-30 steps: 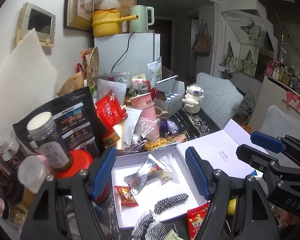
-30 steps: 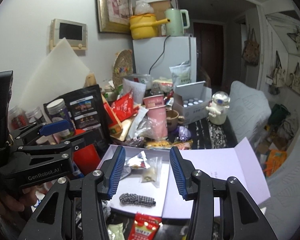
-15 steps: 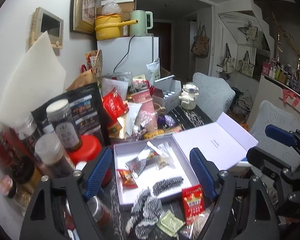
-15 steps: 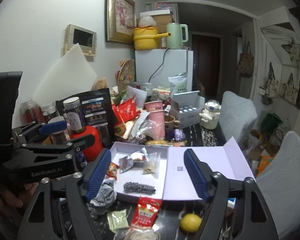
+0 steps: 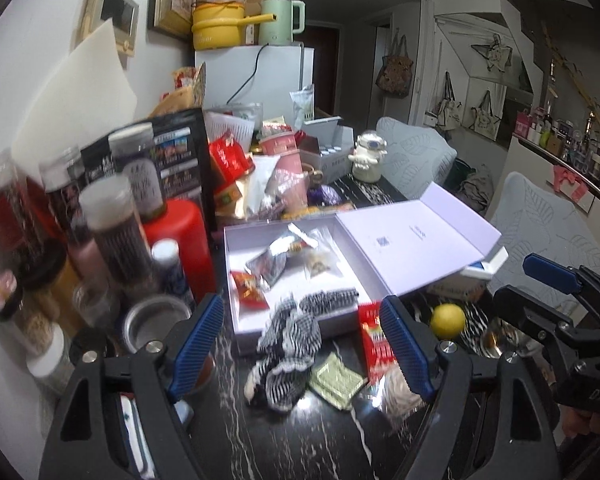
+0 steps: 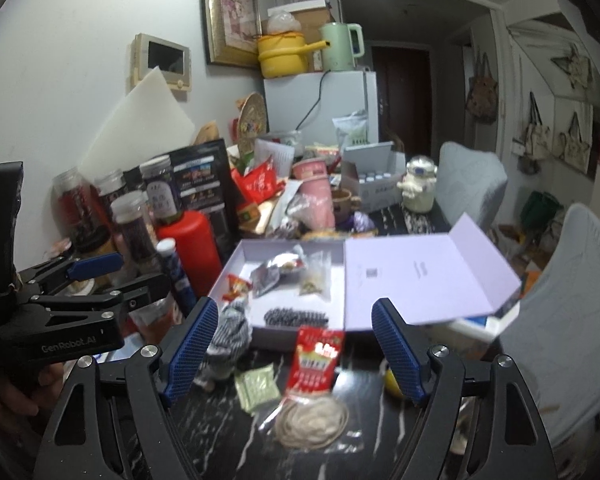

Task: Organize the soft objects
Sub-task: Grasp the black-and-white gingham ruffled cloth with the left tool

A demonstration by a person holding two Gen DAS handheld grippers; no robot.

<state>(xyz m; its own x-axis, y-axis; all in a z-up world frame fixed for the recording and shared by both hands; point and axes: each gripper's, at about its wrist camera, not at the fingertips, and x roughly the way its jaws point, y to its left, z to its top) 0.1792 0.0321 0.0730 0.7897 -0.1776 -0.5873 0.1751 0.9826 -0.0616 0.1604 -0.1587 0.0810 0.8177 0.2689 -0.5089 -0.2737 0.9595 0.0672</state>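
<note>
You were between picks, both the left gripper (image 5: 302,344) and the right gripper (image 6: 294,350), its jaws just opened wider, gaping and empty above the checked cloth (image 5: 286,354) lying against the open box (image 5: 236,240), which the next move needed to grasp.

Both grippers angle down, side by side: the left gripper (image 5: 302,344) stands wide open and empty, the right gripper (image 6: 294,346) likewise (its jaws just widened further)
</note>
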